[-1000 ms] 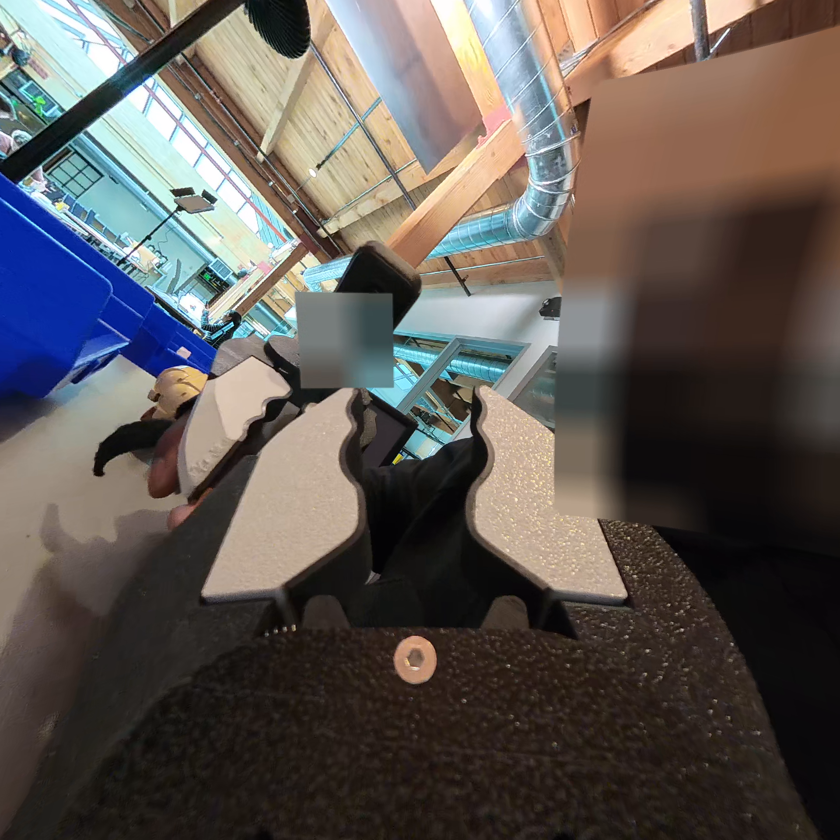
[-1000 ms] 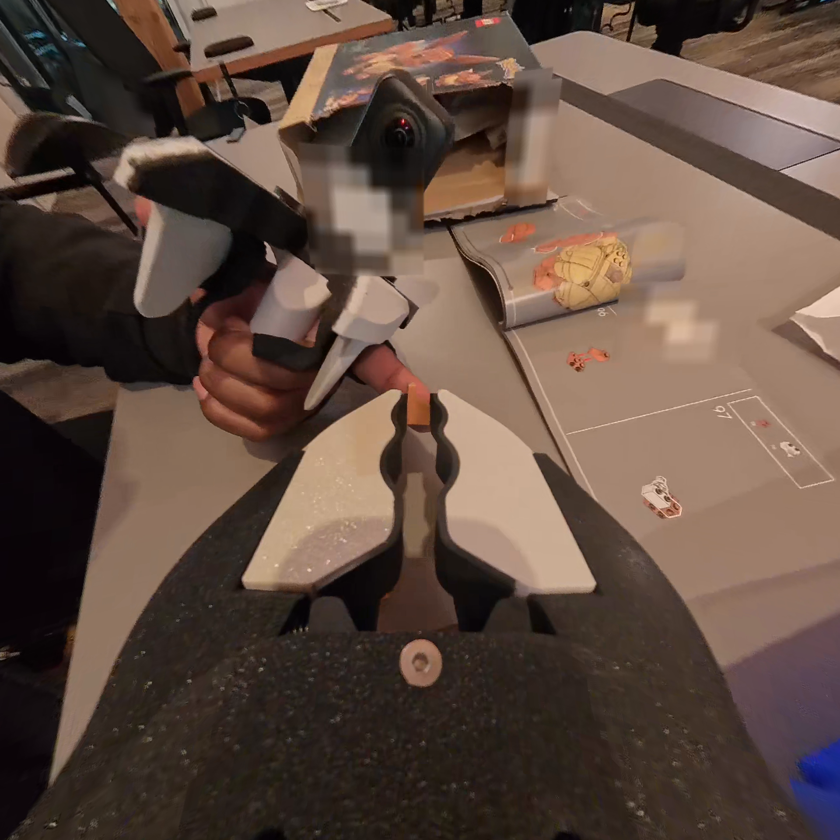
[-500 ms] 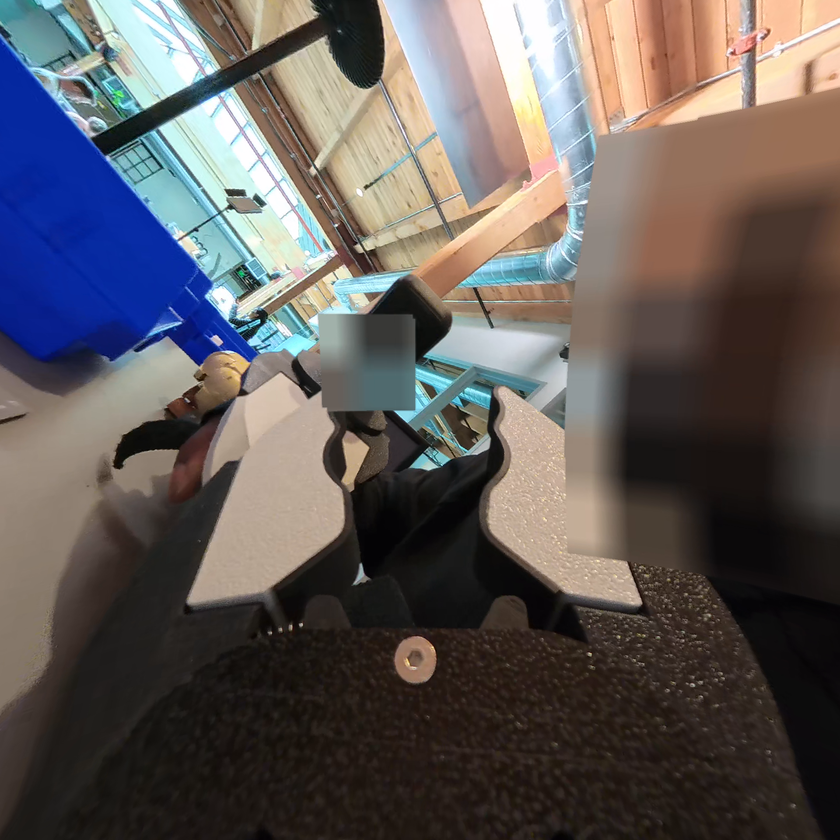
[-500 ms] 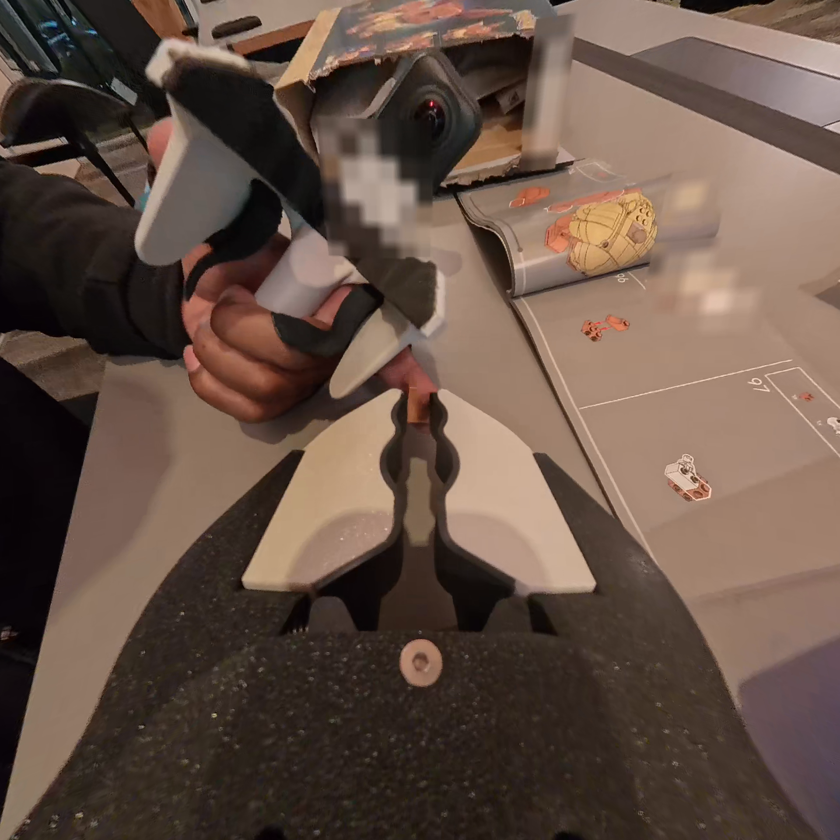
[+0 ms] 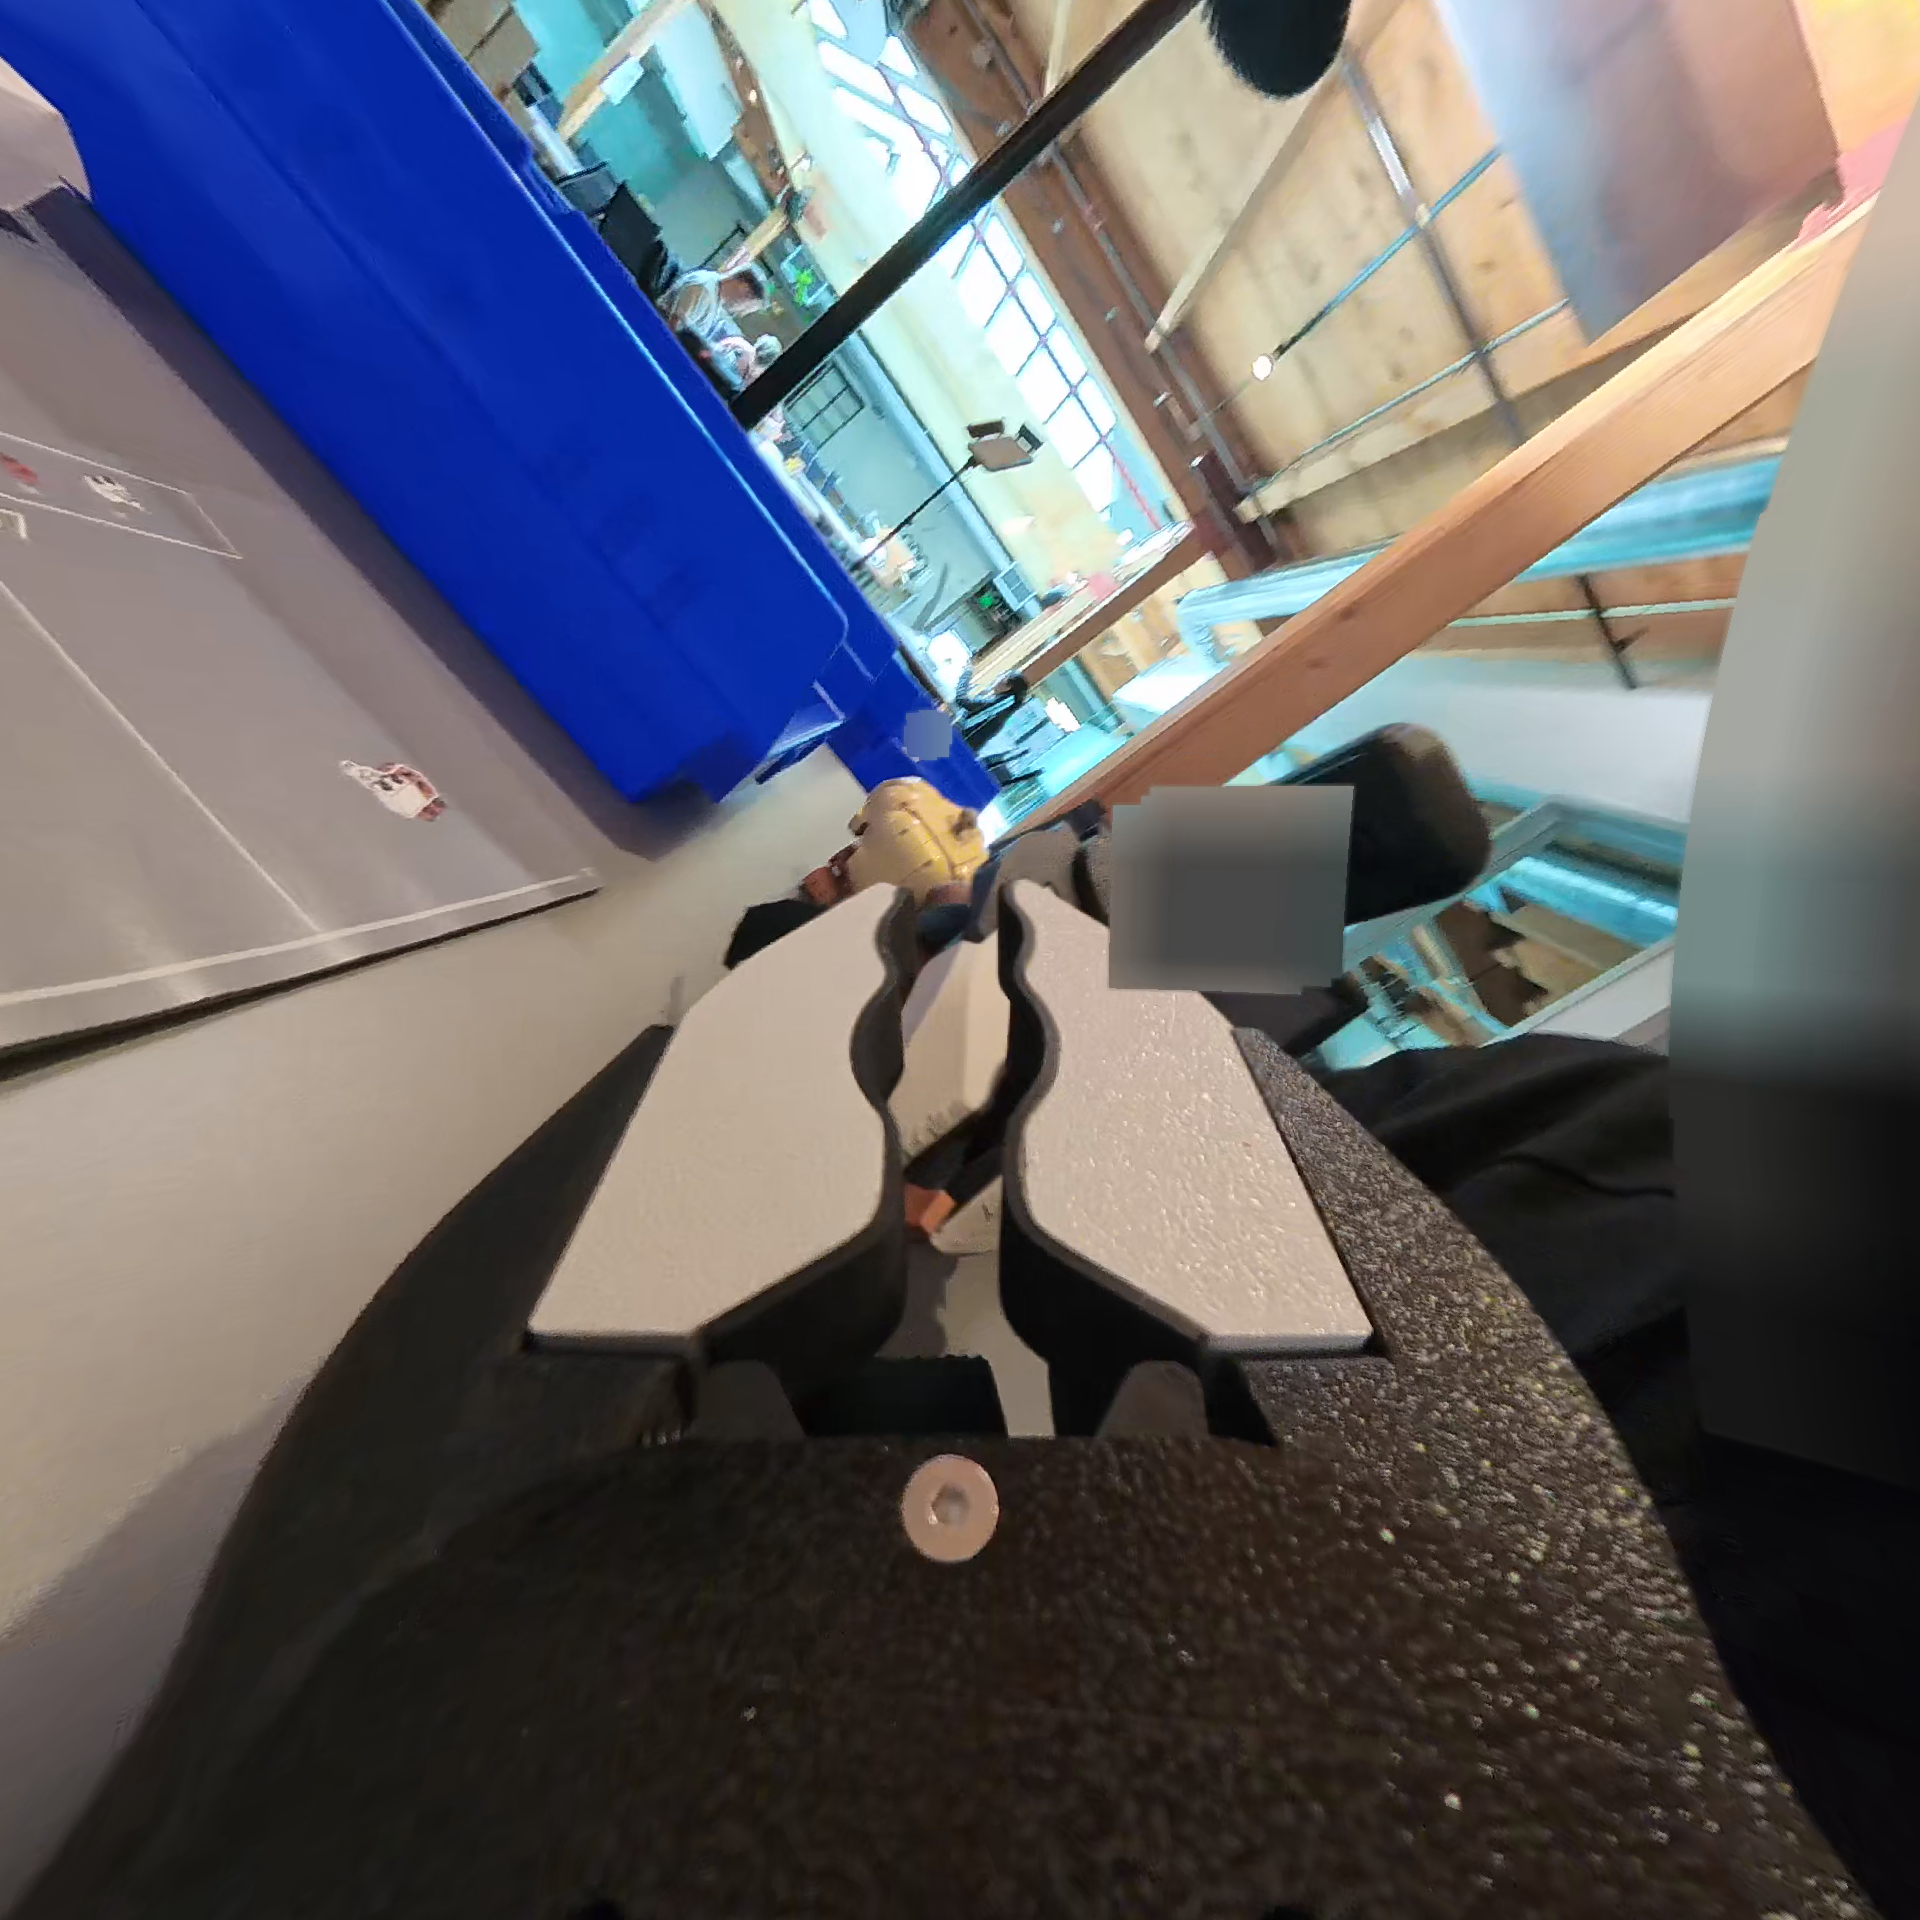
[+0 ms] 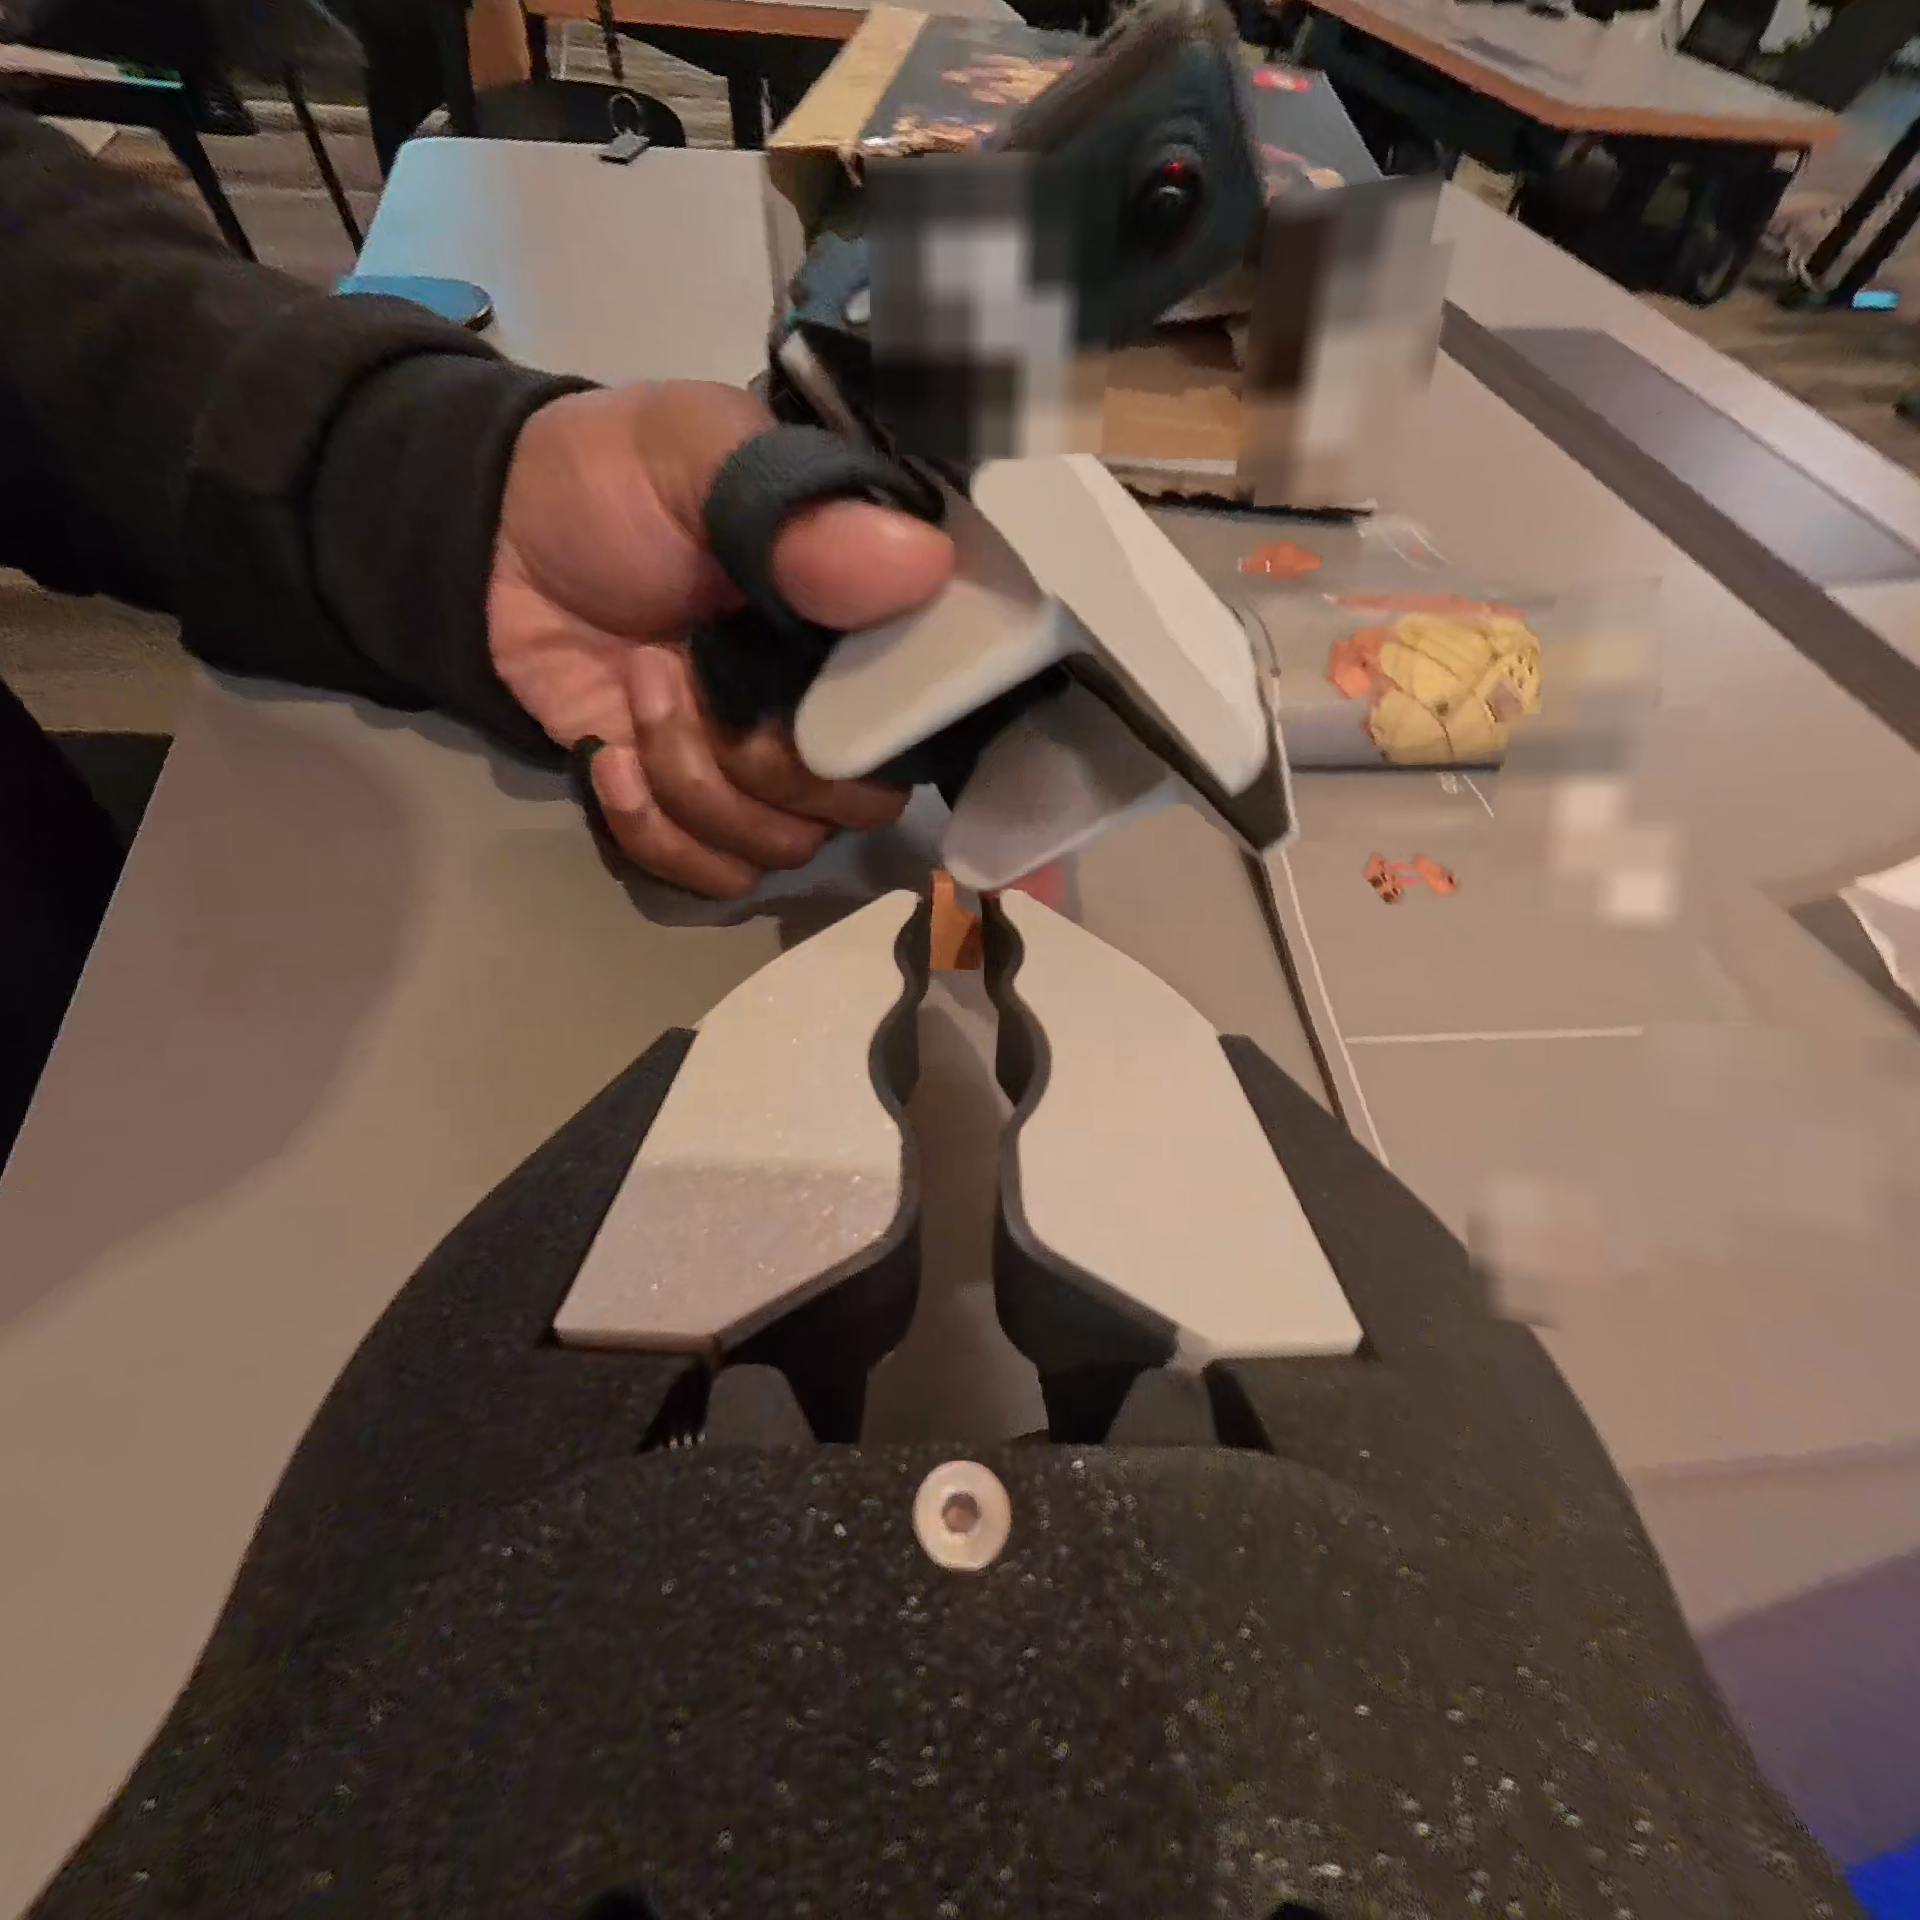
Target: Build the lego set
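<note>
over the grey table (image 6: 312, 1039), left tool (image 5: 940, 914) now narrowed beside right tool (image 6: 956, 925), still clamped on orange brick (image 6: 951, 935)

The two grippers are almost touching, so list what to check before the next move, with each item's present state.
1. Right gripper clamps the orange brick at its tips: ok.
2. Left gripper fingertip close beside the brick: ok.
3. Left gripper has something in its own grasp: cannot tell, the tips are blurred.
4. Instruction booklet lies open on the table: ok.
</note>
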### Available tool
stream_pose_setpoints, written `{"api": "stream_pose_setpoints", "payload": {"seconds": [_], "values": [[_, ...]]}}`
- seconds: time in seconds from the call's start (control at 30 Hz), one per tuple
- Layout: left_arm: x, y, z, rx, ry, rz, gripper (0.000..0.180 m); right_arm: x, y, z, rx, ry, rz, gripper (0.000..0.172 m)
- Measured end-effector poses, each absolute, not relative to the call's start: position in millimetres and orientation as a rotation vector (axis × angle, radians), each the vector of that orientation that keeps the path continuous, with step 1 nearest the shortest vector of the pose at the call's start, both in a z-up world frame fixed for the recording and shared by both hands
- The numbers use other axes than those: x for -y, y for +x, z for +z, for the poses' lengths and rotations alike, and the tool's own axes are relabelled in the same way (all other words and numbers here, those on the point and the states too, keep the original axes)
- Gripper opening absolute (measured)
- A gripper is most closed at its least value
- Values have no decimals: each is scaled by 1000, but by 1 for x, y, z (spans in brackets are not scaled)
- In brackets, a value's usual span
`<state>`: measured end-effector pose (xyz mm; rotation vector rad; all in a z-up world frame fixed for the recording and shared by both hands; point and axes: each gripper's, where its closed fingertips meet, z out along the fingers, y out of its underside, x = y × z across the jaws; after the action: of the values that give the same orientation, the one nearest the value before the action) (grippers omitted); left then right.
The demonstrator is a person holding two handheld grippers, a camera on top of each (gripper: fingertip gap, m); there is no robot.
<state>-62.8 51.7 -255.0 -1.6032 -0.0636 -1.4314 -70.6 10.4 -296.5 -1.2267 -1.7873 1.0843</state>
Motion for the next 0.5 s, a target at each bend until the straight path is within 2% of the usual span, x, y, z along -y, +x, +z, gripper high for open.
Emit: {"api": "stream_pose_setpoints", "payload": {"seconds": [0.23, 0.5], "values": [[-44, -40, -265, -98, -1718, -1335, 6, 3, -73, -302, 1836, -1130, 1039, 9], [-49, -49, -270, -22, -1744, -1327, 0, -6, -73, -305, 1839, -1151, 965, 9]]}}
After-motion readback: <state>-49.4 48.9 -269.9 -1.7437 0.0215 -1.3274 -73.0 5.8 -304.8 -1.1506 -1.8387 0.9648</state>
